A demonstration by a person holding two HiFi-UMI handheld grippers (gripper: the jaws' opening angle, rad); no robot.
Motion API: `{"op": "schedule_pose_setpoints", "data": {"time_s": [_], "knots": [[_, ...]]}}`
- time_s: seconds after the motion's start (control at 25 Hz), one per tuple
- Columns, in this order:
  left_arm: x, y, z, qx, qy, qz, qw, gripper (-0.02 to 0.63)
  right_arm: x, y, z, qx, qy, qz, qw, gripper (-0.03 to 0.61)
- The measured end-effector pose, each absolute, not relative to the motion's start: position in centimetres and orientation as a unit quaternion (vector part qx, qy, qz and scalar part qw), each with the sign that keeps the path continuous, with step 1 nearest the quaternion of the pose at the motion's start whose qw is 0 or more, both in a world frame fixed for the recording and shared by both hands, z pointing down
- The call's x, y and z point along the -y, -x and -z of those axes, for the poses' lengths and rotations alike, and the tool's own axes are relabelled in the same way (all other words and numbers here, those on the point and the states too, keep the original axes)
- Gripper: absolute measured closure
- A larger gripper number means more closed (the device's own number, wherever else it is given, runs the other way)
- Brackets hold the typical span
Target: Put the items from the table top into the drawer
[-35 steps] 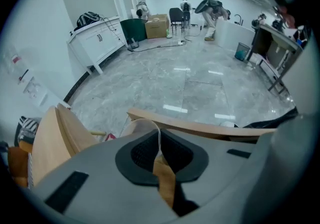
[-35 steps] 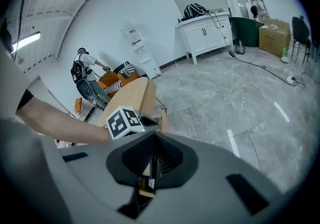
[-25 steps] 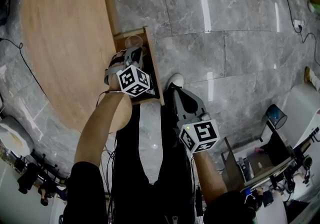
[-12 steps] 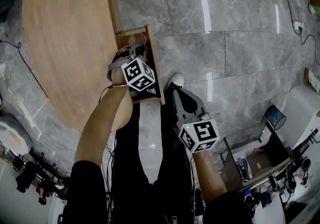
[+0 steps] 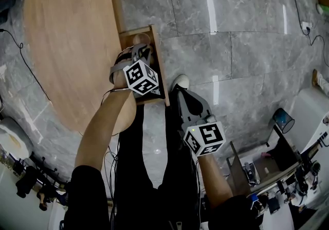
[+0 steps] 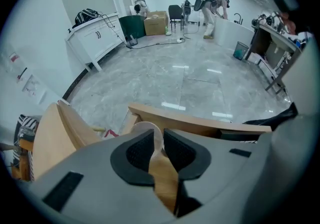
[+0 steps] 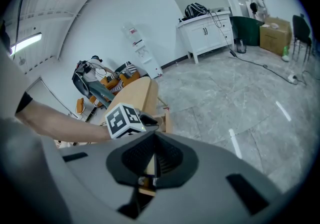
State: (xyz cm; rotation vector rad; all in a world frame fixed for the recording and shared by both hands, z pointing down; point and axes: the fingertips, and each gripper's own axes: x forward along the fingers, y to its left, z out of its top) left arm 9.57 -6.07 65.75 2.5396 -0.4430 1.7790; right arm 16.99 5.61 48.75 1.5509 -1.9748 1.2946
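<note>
Releasing step: left tongs (image 6: 156, 143) opening inside drawer (image 5: 159, 70), pale round item (image 6: 148, 130) loose btwn pads at far end. Right tongs (image 7: 152, 160) closed, empty. Next: lift left straight out w/o dragging item.

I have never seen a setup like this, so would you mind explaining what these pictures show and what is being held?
No robot here: a person holds a hand-held gripper in each hand. The head view looks down from a camera on the person's head; the other two views ride on those hand-held grippers and look along their jaws. The left hand-held gripper reaches into the open drawer of the rounded wooden table, whose visible top shows nothing on it. A pale round item stands between its jaws, which are opening. The right hand-held gripper hangs over the grey floor, jaws together, empty.
</note>
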Motion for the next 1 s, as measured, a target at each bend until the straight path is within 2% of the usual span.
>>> {"op": "schedule_pose_setpoints", "data": {"time_s": [0.24, 0.36, 0.52, 1.0], "knots": [[6.2, -9.2, -63.0, 0.18, -0.823, -0.539, 0.007, 0.552, -6.0, -16.4, -47.7, 0.703, -0.536, -0.44, 0.155, 0.569], [5.8, -9.2, -61.5, 0.201, -0.828, -0.523, 0.02, 0.588, -6.3, -16.4, -47.1, 0.715, -0.529, -0.426, 0.166, 0.569], [4.1, -8.9, -59.0, 0.225, -0.832, -0.506, 0.039, 0.598, -7.0, -16.0, -45.3, 0.731, -0.517, -0.408, 0.18, 0.569], [0.9, -8.4, -43.8, 0.347, -0.822, -0.438, 0.109, 0.598, -6.1, -15.9, -33.4, 0.766, -0.507, -0.362, 0.16, 0.569]]}}
